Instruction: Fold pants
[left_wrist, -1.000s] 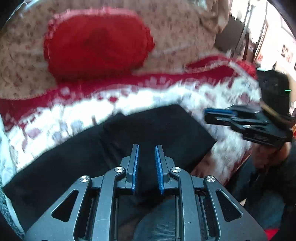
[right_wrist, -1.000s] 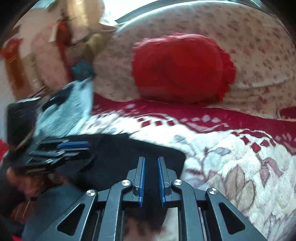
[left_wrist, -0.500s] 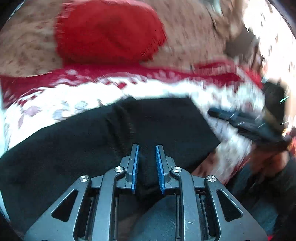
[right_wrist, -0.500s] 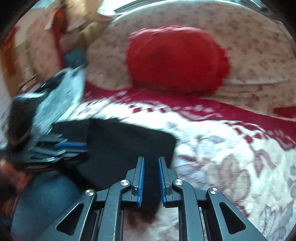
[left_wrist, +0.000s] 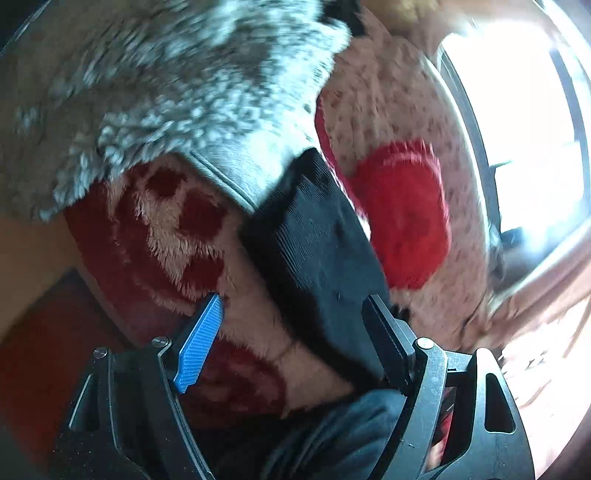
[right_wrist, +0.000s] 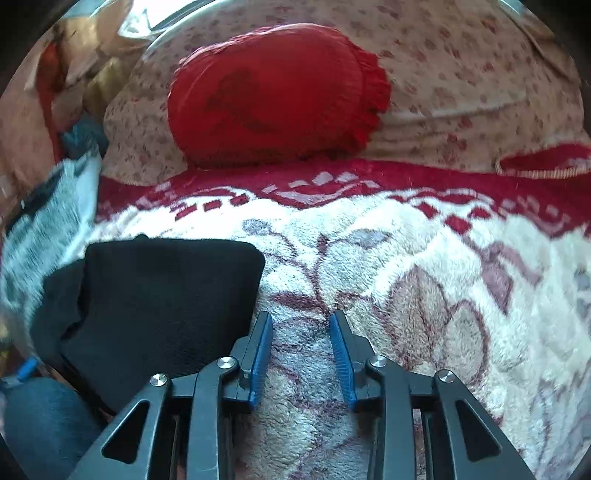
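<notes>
The black pants (right_wrist: 162, 295) lie folded into a compact rectangle on the fleece blanket (right_wrist: 406, 280), at the left of the right wrist view. My right gripper (right_wrist: 301, 343) is open and empty, just right of the pants' edge, over bare blanket. In the left wrist view the camera is rolled sideways; the pants (left_wrist: 317, 251) run up the middle. My left gripper (left_wrist: 291, 314) is wide open and empty, with the pants' near end by its right finger (left_wrist: 384, 332).
A red round cushion (right_wrist: 273, 96) leans on a floral pillow (right_wrist: 461, 74) at the back. A grey fluffy garment (left_wrist: 177, 85) lies left of the pants. A window (left_wrist: 517, 122) is at the right in the left wrist view.
Both grippers have opened and let go of the pants. The right one moved right, off the pants. The left one swung and rolled sideways toward the grey garment.
</notes>
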